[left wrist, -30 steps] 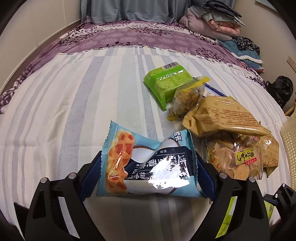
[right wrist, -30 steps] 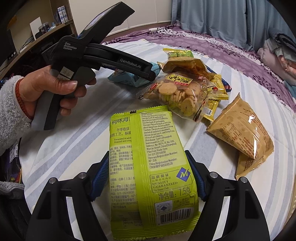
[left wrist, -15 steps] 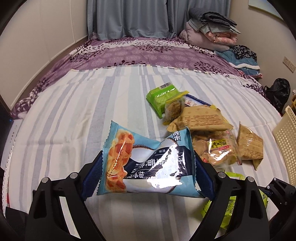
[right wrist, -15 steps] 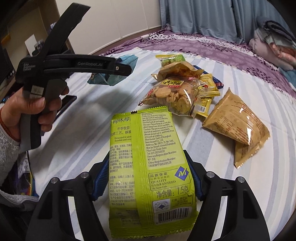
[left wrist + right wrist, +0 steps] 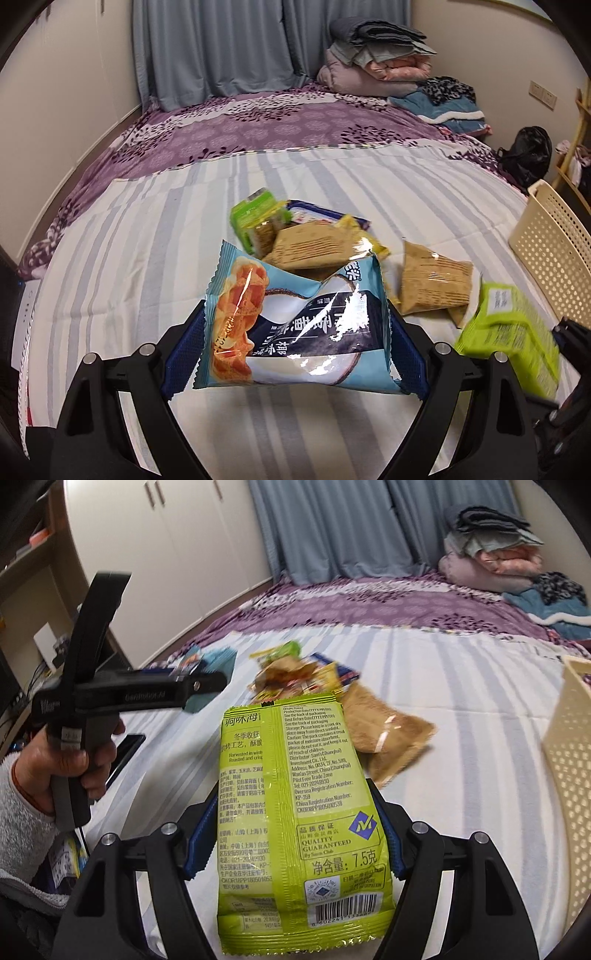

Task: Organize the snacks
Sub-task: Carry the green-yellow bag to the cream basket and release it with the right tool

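A: Since size sets the order, what heads the list?

B: Item one, bed [image 5: 110, 258], striped sheet over the near part, purple patterned cover at the far end. Folded bedding [image 5: 373, 59] is stacked in the far corner.

A: Next?

B: Item two, cream perforated basket [image 5: 554, 251], standing at the right edge of the bed, beside the snacks.

A: And the snacks?

B: Item three, loose pile [image 5: 295, 236] mid-bed: green packet, tan packets and others overlapping. One tan packet [image 5: 432, 284] lies just apart, toward the basket.

A: Held items?

B: Item four, lime-green packet [image 5: 295, 812], raised off the sheet, printed back facing up. Right gripper [image 5: 295, 830] is clamped on its sides; the jaws have just been closing, packet between them, blue pads pressing both edges. Item five, blue waffle packet [image 5: 295, 332], also lifted above the sheet. Left gripper [image 5: 295, 343] is clamped across its width, pads pinching the crimped ends.

A: Anything smaller?

B: Item six, hand [image 5: 62, 768] in a grey fleece sleeve, gripping the left gripper's handle, seen from the right wrist view.
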A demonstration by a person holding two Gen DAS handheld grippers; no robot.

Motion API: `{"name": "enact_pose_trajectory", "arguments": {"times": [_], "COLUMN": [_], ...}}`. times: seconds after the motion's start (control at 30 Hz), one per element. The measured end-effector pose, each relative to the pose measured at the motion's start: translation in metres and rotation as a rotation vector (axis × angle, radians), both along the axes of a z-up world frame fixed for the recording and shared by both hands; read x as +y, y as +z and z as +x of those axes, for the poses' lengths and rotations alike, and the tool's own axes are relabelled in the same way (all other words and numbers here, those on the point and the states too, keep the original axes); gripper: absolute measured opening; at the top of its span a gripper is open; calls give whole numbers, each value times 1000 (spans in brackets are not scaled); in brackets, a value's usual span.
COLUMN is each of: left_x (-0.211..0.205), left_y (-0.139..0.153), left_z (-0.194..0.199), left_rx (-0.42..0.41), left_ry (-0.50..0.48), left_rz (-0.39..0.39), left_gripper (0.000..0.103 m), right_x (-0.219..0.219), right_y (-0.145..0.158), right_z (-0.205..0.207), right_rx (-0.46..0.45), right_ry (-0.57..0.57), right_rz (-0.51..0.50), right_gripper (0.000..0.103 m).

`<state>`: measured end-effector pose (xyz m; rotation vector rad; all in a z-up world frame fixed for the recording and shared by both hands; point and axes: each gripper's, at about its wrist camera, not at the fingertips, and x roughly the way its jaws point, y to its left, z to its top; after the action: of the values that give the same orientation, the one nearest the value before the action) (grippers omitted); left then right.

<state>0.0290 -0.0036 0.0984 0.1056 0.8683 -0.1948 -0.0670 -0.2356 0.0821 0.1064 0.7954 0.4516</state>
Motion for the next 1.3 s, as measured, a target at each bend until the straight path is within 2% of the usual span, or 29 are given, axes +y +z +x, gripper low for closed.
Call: {"name": "enact_pose_trajectory", "arguments": {"times": [0.37,0.53,0.83,0.97,1.2,1.3], "left_x": [-61,-89,-135,-157,-189,-200], "left_y": [11,16,23,27,33,36], "left_z": [-8,-13,-22,-24,-27,-28], "left_rx": [-15,-21,-26,-26,-29,-29], "left_ry": [-109,-163,-262,-302,-359,-380], "left_rz": [23,28,37,40,41,40], "left_gripper": [90,90,90,90,90,90], "right_x": [-82,-127,-205,-232,-261,-267], "right_y": [30,44,45,43,35,34], "right_z": [-15,-24,-37,-34,-29,-35], "right_rx": [-119,-183,-219,-210,-185,-200], "right_ry": [-239,-382,-638,-699,-726,-726], "right_rz": [34,37,5,3,18,42], "right_gripper": [71,71,72,72,74,83]}}
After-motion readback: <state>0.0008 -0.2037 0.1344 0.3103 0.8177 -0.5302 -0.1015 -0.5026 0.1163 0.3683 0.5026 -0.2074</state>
